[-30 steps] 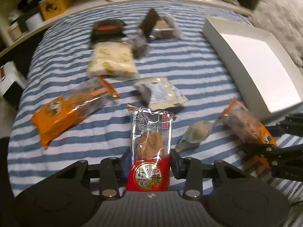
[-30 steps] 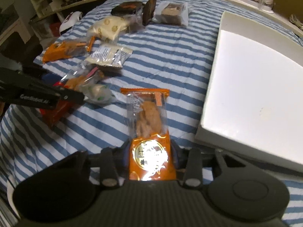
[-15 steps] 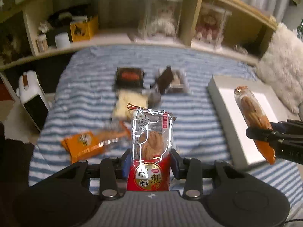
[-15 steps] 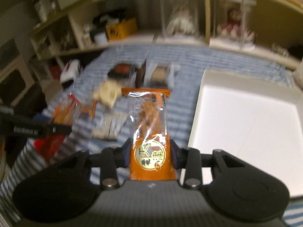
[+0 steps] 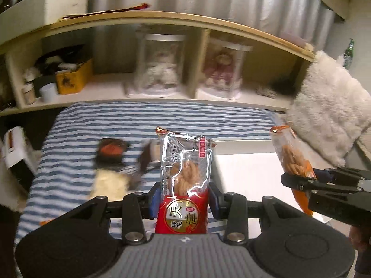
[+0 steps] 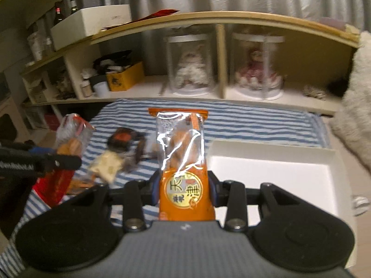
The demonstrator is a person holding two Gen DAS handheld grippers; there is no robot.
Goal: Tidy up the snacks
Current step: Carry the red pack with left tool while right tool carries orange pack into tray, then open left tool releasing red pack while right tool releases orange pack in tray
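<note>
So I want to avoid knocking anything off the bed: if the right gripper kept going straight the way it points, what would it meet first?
Probably the striped bedcover near the white box. The right gripper, clamped on the orange snack pack, points down toward the far bed; depth is unclear.

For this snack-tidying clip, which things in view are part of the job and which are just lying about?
Part of the job:
red snack packet in the left gripper
orange snack packet in the right gripper
white box
loose snacks on the striped cloth

Lying about:
doll jars
yellow box
fluffy cushion
</note>
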